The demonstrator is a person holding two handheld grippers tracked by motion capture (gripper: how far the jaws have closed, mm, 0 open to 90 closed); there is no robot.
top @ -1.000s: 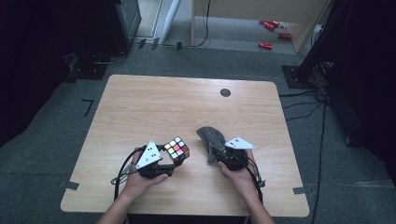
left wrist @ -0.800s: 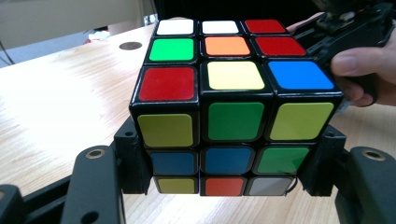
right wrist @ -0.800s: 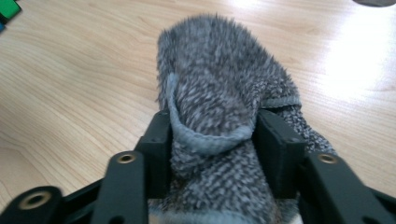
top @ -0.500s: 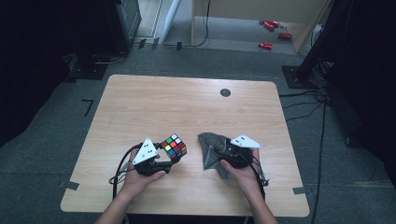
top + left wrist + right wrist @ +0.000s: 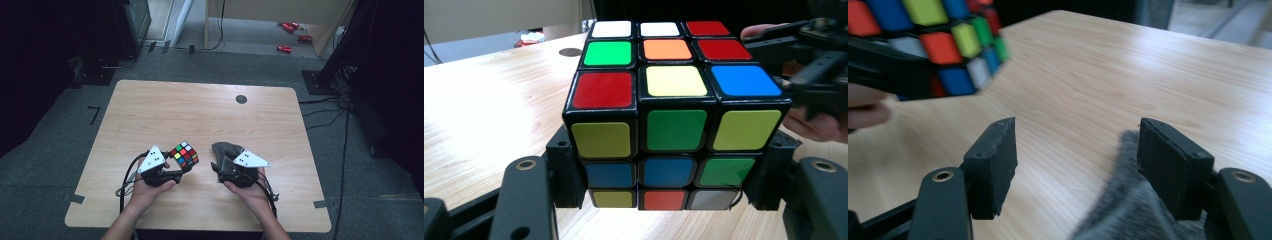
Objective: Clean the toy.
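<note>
Scrambled colour cube (image 5: 674, 115), centre frame, clamped in left gripper (image 5: 664, 195); right gripper (image 5: 1083, 165) jaws just opening, empty, beside grey cloth (image 5: 1128, 210); pale wood table (image 5: 200, 115), grey floor (image 5: 60, 125).

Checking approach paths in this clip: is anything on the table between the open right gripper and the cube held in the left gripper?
Nothing visible does. The right gripper, jaws open and empty, faces the cube across bare table. The grey cloth lies beside and under its one jaw, not ahead. The left gripper clamps the cube.

A dark round disc (image 5: 241, 99) sits on the wooden bench (image 5: 165, 112), and small red items, perhaps toys (image 5: 289, 36), lie on the floor beyond.
</note>
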